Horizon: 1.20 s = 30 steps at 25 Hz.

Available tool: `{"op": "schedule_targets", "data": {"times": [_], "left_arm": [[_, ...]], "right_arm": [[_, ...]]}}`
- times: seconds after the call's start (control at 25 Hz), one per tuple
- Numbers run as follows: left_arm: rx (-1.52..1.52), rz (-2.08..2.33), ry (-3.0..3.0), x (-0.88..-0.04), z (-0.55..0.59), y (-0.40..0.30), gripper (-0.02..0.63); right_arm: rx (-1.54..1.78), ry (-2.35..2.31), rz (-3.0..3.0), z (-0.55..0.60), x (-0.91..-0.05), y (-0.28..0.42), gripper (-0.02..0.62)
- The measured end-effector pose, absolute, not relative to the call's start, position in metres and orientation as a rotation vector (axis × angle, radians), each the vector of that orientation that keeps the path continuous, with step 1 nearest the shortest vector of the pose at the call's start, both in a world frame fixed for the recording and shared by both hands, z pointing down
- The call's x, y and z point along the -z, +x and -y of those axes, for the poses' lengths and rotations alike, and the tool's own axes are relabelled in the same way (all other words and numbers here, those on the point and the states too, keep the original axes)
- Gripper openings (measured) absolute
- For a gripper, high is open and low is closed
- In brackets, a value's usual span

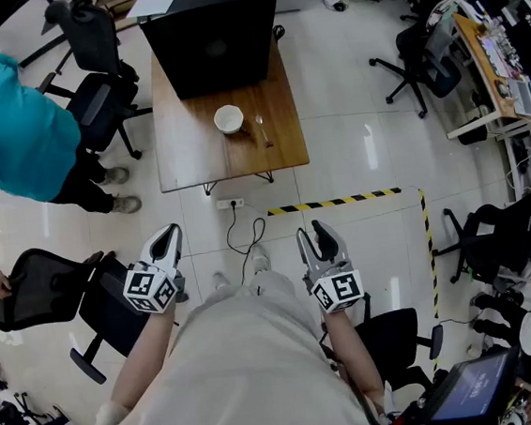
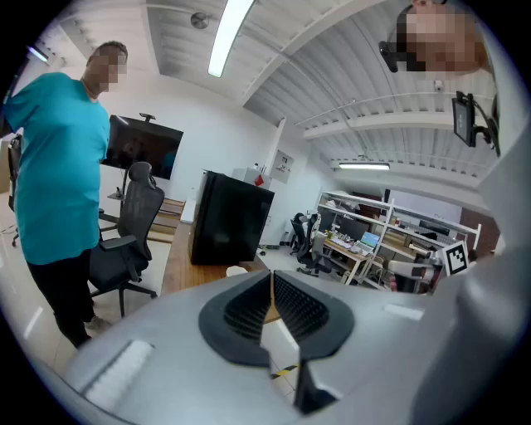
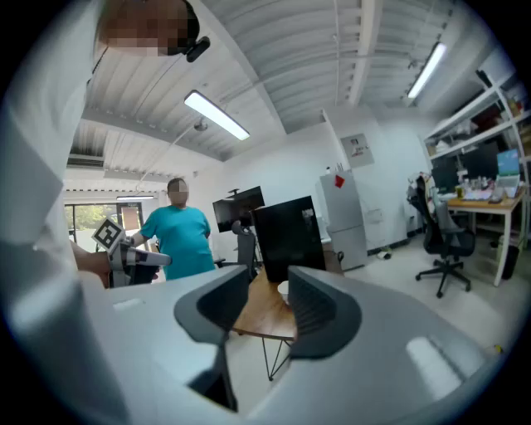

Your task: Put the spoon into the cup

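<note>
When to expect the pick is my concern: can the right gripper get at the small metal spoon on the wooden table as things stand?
Probably not yet. The right gripper, jaws apart and empty, hangs well short of the wooden table, with floor between. Nothing covers the small metal spoon.

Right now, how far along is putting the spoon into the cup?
Nothing done yet: the spoon lies on the table beside the cup. Nothing in hand: the left gripper and right gripper are empty, well short of the table. Still to do: reach, grasp spoon, place it in cup.
</note>
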State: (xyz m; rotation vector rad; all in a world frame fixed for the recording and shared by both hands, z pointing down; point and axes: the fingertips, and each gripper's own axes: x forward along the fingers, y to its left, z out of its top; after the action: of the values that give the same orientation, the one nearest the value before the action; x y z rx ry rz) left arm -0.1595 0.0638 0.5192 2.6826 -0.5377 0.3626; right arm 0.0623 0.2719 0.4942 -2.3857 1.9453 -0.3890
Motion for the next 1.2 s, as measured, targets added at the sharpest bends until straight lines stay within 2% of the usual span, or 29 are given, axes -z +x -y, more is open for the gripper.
{"op": "schedule_targets", "data": {"times": [0.28, 0.64, 0.88, 1.2], "left_arm": [[-0.316, 0.524, 2.695, -0.509, -0.093, -0.204, 0.012], [-0.314, 0.504, 2.683, -0.507, -0.107, -0.228, 0.012], [-0.318, 0.520, 2.690, -0.505, -0.110, -0.211, 0.012], [-0.310, 0.515, 2.715, -0.500, -0.119, -0.188, 0.012]], "right_arm": [[0.429, -2.490, -1.799, -0.323, -0.503, 0.011, 0.146], [0.425, -2.494, -1.776, -0.323, -0.497, -0.007, 0.146], [0.422, -2.486, -1.833, -0.321, -0.498, 0.006, 0.121], [0.365, -2.374, -1.865, -0.322, -0.483, 0.019, 0.134]]}}
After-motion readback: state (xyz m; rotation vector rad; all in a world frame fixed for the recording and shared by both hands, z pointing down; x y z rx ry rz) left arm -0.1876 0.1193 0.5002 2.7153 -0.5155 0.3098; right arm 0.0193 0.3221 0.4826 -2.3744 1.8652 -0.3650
